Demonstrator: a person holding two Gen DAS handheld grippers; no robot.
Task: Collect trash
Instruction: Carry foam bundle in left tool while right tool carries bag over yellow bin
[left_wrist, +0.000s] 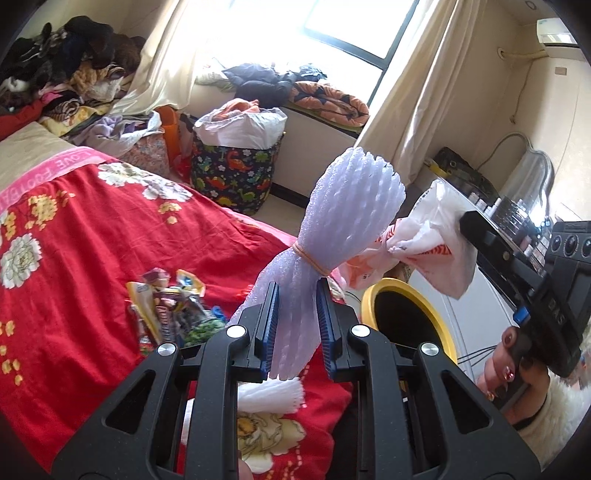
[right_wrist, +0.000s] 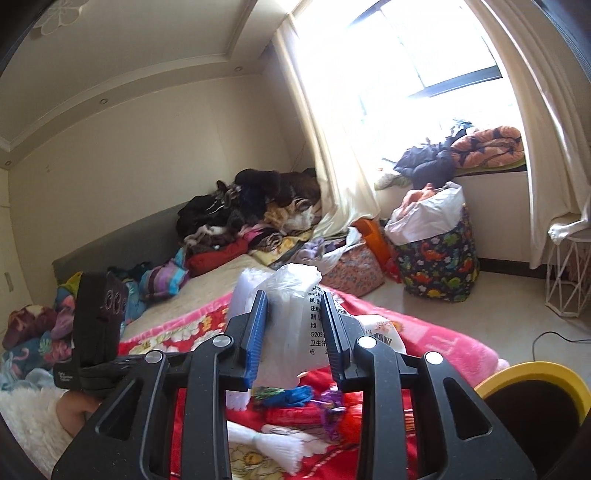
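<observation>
My left gripper (left_wrist: 294, 328) is shut on a white foam net bundle (left_wrist: 343, 206) tied with a rubber band, held up above the red floral blanket (left_wrist: 92, 240). My right gripper (right_wrist: 295, 332) is shut on a crumpled white plastic bag (right_wrist: 295, 295) with printed text; this bag also shows in the left wrist view (left_wrist: 428, 240), beside the foam bundle. A yellow-rimmed trash bin (left_wrist: 406, 314) stands by the bed, just below both loads; it also shows in the right wrist view (right_wrist: 535, 391). More wrappers (left_wrist: 170, 310) and a second foam net (right_wrist: 273, 446) lie on the blanket.
A dinosaur-print basket (left_wrist: 236, 173) with a white bag stands on the floor by the window seat. Clothes are piled (right_wrist: 251, 206) at the bed's far end. A white wire stool (right_wrist: 569, 273) stands at the right. A dresser (left_wrist: 491, 206) with bottles is behind the bin.
</observation>
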